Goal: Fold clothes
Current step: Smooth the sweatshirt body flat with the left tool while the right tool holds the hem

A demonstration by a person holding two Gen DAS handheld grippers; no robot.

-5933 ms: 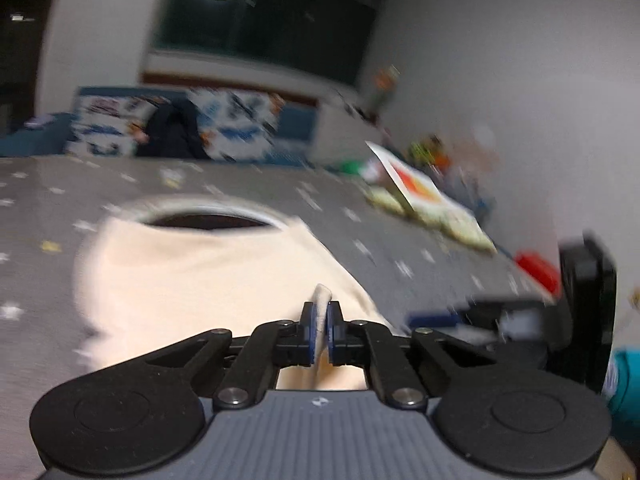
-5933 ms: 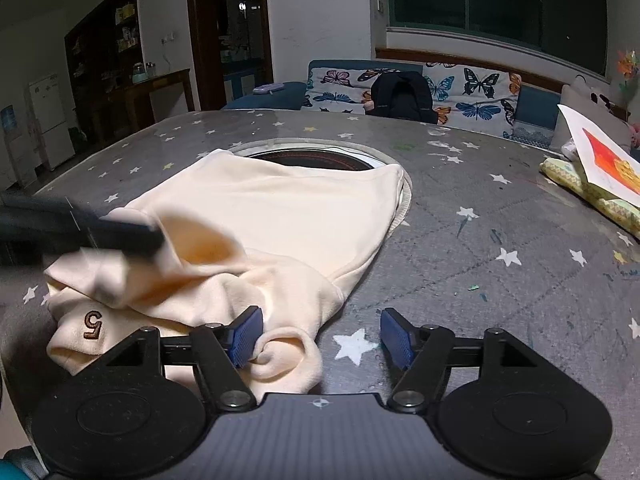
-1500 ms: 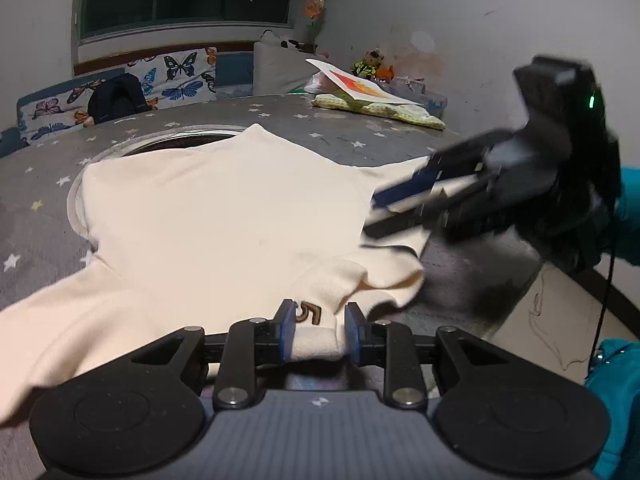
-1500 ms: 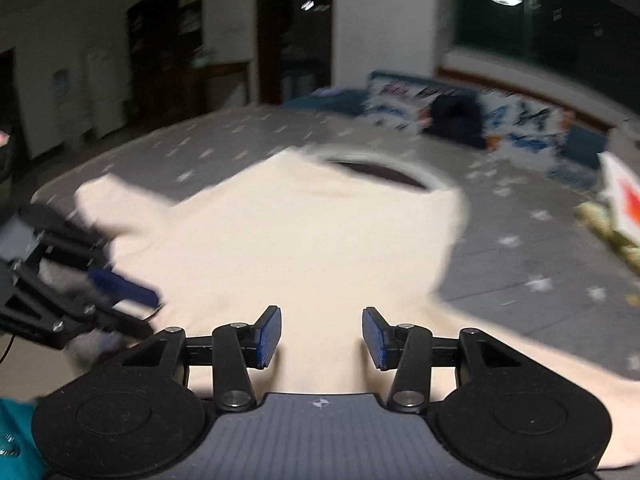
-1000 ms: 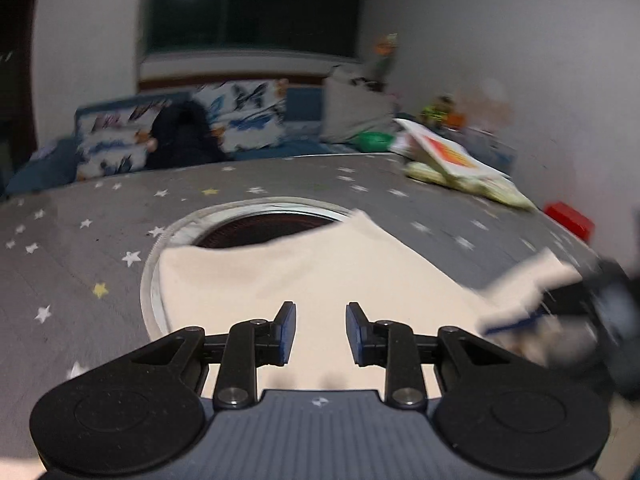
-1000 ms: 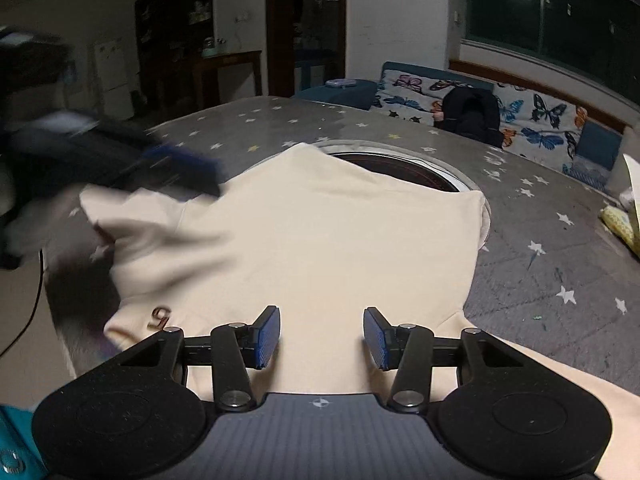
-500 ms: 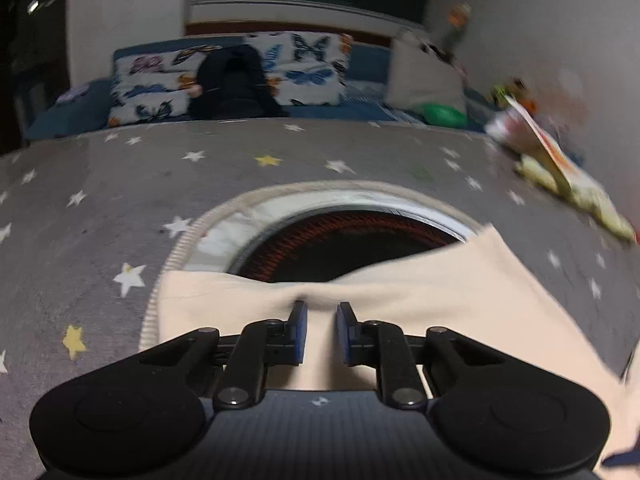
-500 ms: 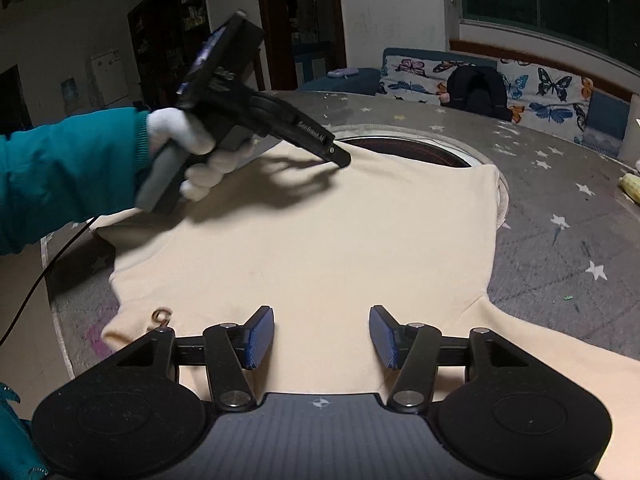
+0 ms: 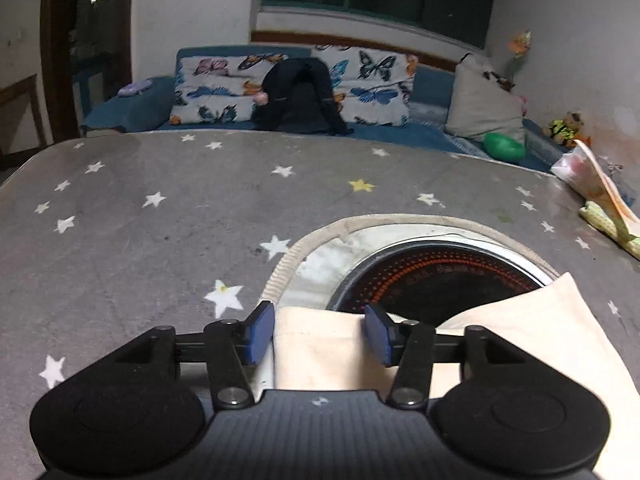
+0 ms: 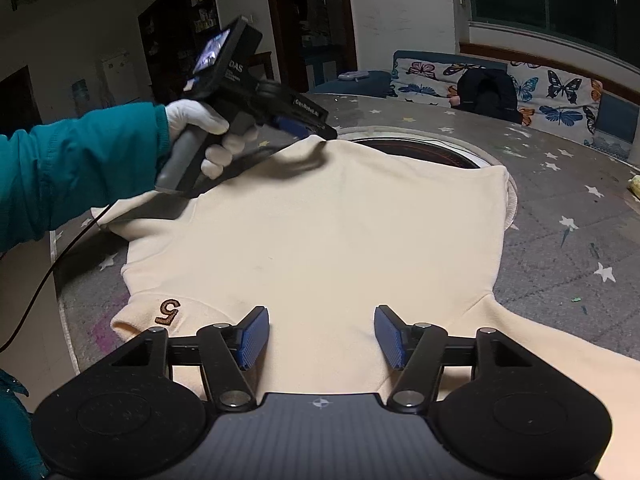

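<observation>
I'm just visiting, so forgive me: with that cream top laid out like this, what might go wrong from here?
The cream top's far hem overhangs the round opening in the table, so cloth could sag in. The left gripper is open at the hem corner and might pinch only one layer. The right gripper is open above the top, so a pull could drag the top.

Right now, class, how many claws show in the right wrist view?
2. The right claw is open over the sweater's near edge; the left claw, in a gloved hand, is at its far left corner.

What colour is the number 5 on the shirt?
Brown, on the cream shirt; the number 5 shows best in the right wrist view.
</observation>
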